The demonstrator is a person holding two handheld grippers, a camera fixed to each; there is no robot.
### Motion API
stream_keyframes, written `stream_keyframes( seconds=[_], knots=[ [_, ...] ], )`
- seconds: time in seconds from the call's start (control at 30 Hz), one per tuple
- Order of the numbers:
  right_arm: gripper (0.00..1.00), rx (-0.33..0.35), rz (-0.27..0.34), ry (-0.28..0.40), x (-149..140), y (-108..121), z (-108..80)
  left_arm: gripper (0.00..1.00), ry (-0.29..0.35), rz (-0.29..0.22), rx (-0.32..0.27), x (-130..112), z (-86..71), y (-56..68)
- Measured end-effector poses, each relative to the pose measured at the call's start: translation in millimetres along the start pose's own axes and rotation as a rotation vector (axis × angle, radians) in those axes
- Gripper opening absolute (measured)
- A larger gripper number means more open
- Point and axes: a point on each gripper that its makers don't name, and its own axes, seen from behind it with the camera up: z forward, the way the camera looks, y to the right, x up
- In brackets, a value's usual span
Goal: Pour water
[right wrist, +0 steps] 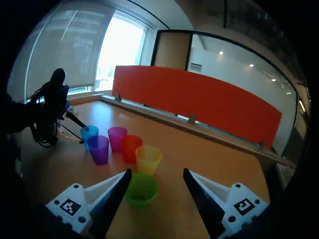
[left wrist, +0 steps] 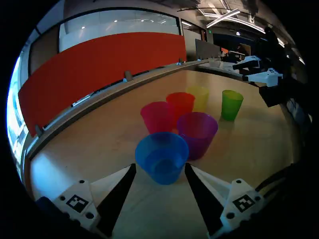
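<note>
Several coloured plastic cups stand close together on the wooden table (left wrist: 99, 135). My left gripper (left wrist: 160, 166) is open, and the blue cup (left wrist: 161, 157) stands upright between its fingertips, close to both. Behind the blue cup are the purple (left wrist: 197, 133), pink (left wrist: 157, 115), red (left wrist: 180, 102) and yellow (left wrist: 198, 97) cups. The green cup (left wrist: 231, 104) stands apart, by my right gripper (left wrist: 246, 71). In the right gripper view, my right gripper (right wrist: 156, 172) is open around the green cup (right wrist: 139, 192), which sits nearer its left finger. Farther off, the left gripper (right wrist: 81, 133) flanks the blue cup (right wrist: 88, 133).
A long red partition panel (left wrist: 99, 67) on a raised rail (left wrist: 131, 77) runs along the table's far side. Bright windows (right wrist: 119, 51) lie behind it. A person's dark sleeve (right wrist: 20, 115) holds the left gripper. Bare tabletop (right wrist: 207, 167) stretches to the right of the cups.
</note>
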Motion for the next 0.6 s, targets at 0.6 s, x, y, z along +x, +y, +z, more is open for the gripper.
stream_keyframes(
  seconds=[0.6],
  knots=[
    [1.0,-0.002,0.003,-0.01,-10,3,3.0,0.9,0.016,-0.01,-0.01,9,14.3,4.9]
  ],
)
